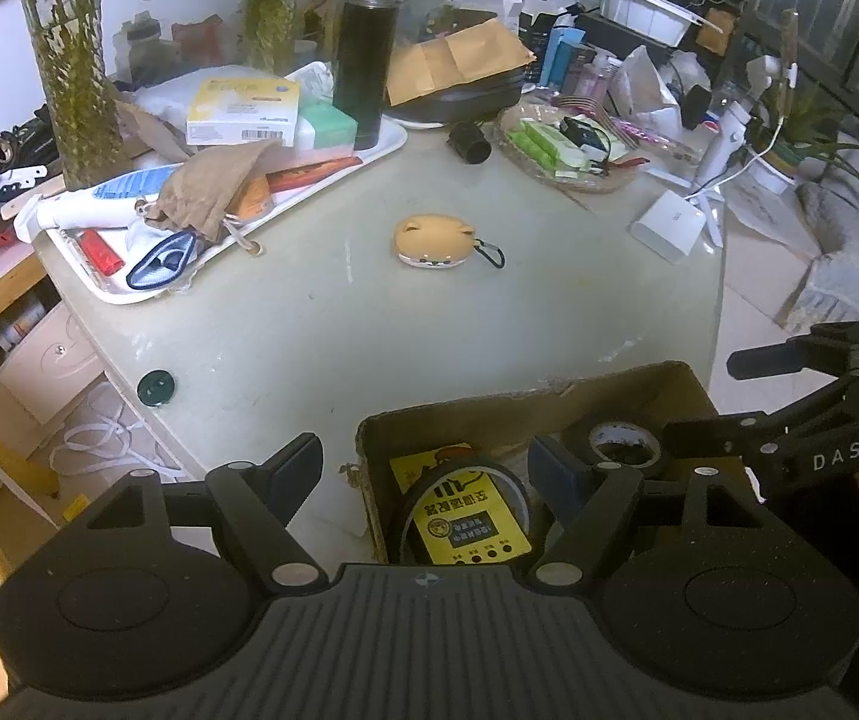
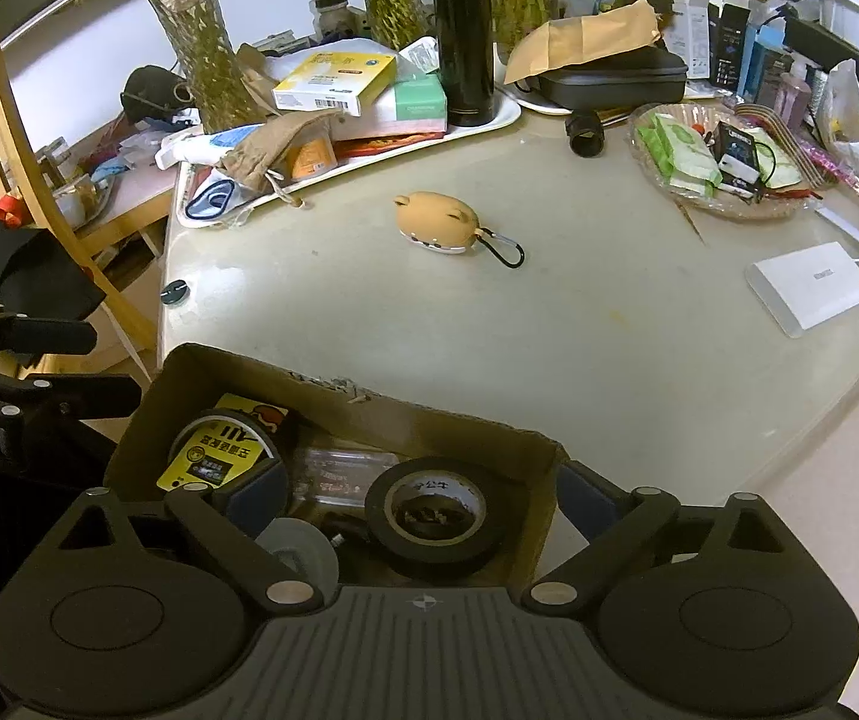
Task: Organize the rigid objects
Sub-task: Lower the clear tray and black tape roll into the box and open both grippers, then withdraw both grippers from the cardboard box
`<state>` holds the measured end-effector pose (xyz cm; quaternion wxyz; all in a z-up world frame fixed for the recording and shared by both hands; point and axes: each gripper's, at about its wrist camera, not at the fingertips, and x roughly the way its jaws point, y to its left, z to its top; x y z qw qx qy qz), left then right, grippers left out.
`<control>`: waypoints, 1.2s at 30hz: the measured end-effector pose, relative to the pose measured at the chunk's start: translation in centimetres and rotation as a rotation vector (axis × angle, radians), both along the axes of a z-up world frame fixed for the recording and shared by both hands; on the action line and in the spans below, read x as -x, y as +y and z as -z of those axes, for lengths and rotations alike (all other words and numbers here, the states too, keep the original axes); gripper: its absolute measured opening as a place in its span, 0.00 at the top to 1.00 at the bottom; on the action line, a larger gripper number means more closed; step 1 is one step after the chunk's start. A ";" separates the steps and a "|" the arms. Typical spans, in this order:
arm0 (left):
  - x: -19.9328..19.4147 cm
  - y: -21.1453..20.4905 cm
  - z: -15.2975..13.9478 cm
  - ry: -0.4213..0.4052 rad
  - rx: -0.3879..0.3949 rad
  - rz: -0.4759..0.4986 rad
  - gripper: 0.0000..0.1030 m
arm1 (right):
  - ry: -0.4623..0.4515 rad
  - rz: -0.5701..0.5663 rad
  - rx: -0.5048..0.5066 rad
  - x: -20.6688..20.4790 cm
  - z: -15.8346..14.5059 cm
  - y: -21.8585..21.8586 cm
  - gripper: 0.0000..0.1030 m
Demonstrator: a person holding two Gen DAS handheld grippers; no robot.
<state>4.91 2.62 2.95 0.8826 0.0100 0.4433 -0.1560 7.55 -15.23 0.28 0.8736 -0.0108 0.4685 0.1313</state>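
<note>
A: The cardboard box (image 2: 333,420) sits at the near edge of the table (image 2: 549,324), and both grippers straddle its walls. The left gripper (image 1: 426,468) has its jaws apart, one finger outside the box's left wall and the other inside; nothing is pinched. The right gripper (image 2: 423,492) also stands wide, one finger inside near the yellow-labelled tape roll (image 2: 219,450), the other outside the right wall.

B: So the risk is the box itself?

A: Mostly, she judges. The cardboard is thin, with a torn, frayed rim, and it stands close to the table's edge. A finger catching a wall on the way out could drag or tip it toward the floor.

B: And the contents?

A: The black tape roll (image 2: 435,516) lies flat, a matte ring with a hollow core; it could snag on a fingertip. Between the rolls lies a clear plastic item (image 2: 339,468), too glossy to make out.

B: What is left to collect?

A: The bear-shaped case (image 2: 438,222) lies alone mid-table, well apart from the box. It looks like smooth rounded silicone with a black carabiner (image 2: 504,249) hanging off one side. A domed, slick shell may squirt from flat pads unless gripped across its widest part.
</note>
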 end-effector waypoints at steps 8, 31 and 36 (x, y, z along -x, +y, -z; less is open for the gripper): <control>-0.2 -0.3 0.2 -0.006 -0.007 0.009 0.27 | -0.014 0.026 0.013 -0.4 -0.1 -0.2 0.05; -0.9 -0.5 -0.4 -0.034 -0.013 0.003 0.27 | -0.069 0.033 0.091 -0.5 -1.1 0.6 0.00; -0.6 -0.8 -0.8 -0.049 -0.019 0.016 0.27 | -0.095 0.020 0.119 -0.1 -1.8 1.1 0.00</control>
